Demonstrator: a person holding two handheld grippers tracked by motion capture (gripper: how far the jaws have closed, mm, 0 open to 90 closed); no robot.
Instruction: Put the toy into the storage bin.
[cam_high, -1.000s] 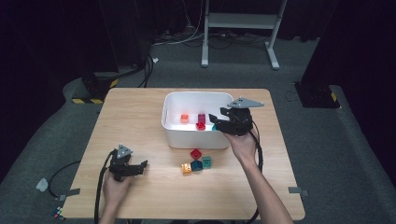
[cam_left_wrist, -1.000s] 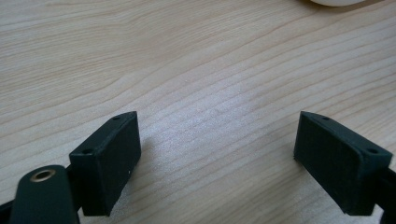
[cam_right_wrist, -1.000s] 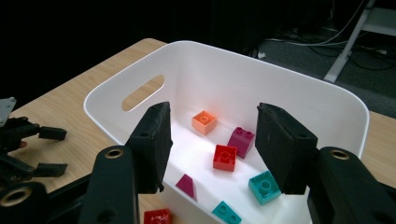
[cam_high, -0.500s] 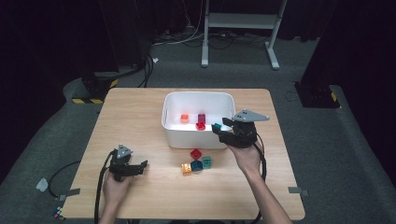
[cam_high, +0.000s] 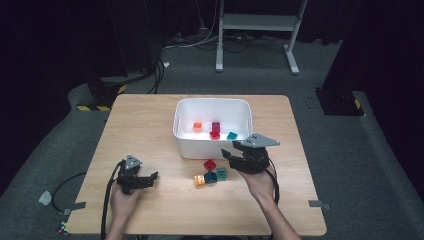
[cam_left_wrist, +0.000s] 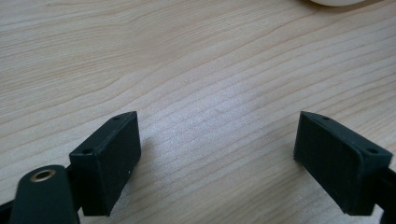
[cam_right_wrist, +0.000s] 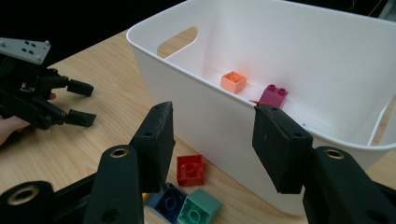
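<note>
A white bin (cam_high: 200, 147) stands mid-table and holds an orange brick (cam_high: 197, 127), a maroon one (cam_high: 215, 126), a red one (cam_high: 214, 134) and a teal one (cam_high: 231, 135). In front of it lie a red brick (cam_high: 209, 164), an orange brick (cam_high: 199, 180), a dark blue brick (cam_high: 210, 177) and a green brick (cam_high: 221, 173). My right gripper (cam_high: 229, 157) hovers open just right of these, by the bin's front wall (cam_right_wrist: 187, 93), with nothing between its jaws (cam_right_wrist: 212, 126). My left gripper (cam_high: 151, 179) rests open and empty (cam_left_wrist: 217, 140) on the wood at the left.
The wooden table (cam_high: 145, 125) has bare room left of the bin and along its near edge. In the right gripper view the left gripper (cam_right_wrist: 91, 102) sits far off at the left. A white stand (cam_high: 255, 22) and cables lie on the floor beyond.
My right gripper has drawn back from over the bin's right front corner and sunk toward the loose bricks in front of it. The left gripper has stayed put.
</note>
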